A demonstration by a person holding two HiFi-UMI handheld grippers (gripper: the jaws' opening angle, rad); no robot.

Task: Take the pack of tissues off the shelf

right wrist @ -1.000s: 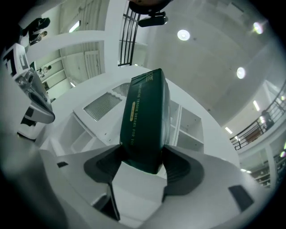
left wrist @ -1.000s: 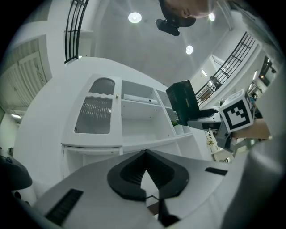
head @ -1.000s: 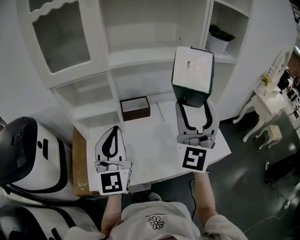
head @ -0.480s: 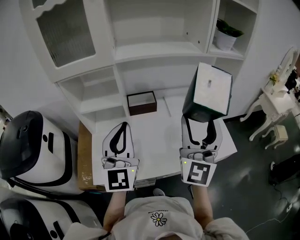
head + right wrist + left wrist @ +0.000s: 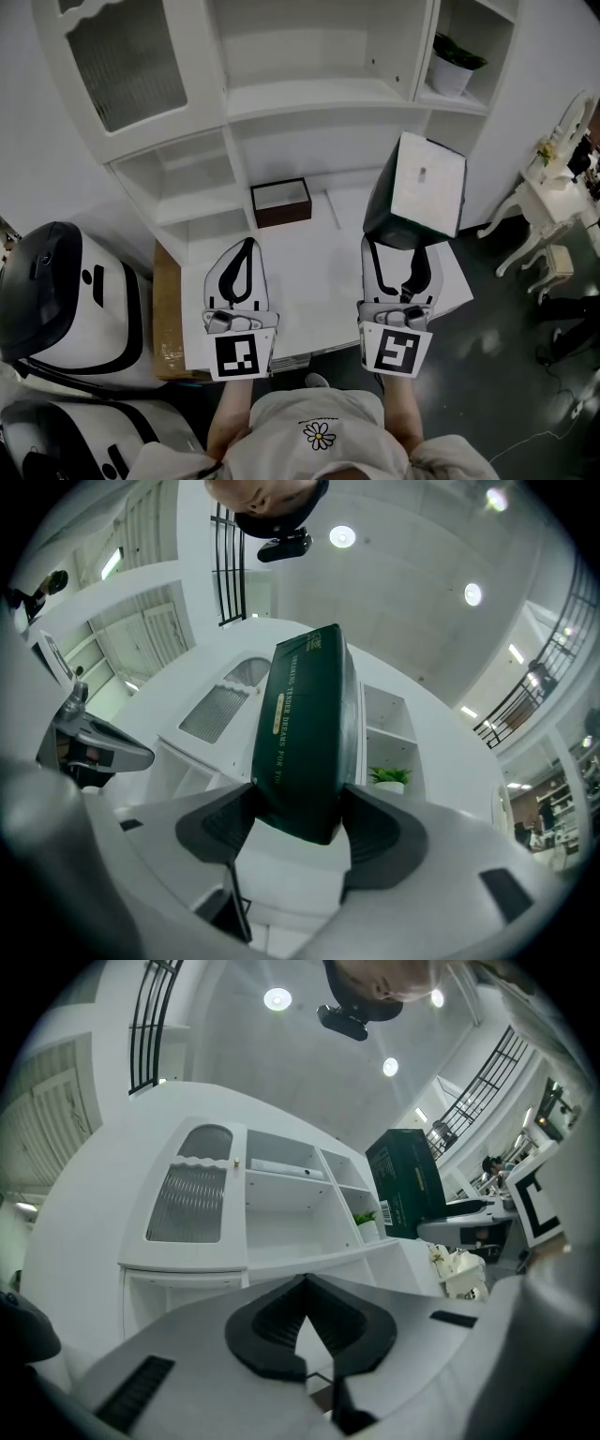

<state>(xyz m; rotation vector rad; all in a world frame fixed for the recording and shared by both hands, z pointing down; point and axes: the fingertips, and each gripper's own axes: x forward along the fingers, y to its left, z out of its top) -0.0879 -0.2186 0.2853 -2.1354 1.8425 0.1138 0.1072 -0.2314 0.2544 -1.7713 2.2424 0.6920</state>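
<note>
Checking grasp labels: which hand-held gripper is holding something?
The right hand-held gripper, clamped on the green tissue pack; the left hand-held gripper has its jaws together, with nothing between them.

Left gripper (image 5: 246,247): jaws closed tip to tip. Right gripper (image 5: 401,246): positioned alongside left, jaws clamped on pack of tissues (image 5: 427,192).

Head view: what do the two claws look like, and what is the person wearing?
The left claw and right claw match: white shells with black ribbed inner pads, each backed by one of the marker cubes, white with a black square pattern. No cables show. The person wears a white T-shirt with a small daisy print; the forearms are unsleeved.
</note>
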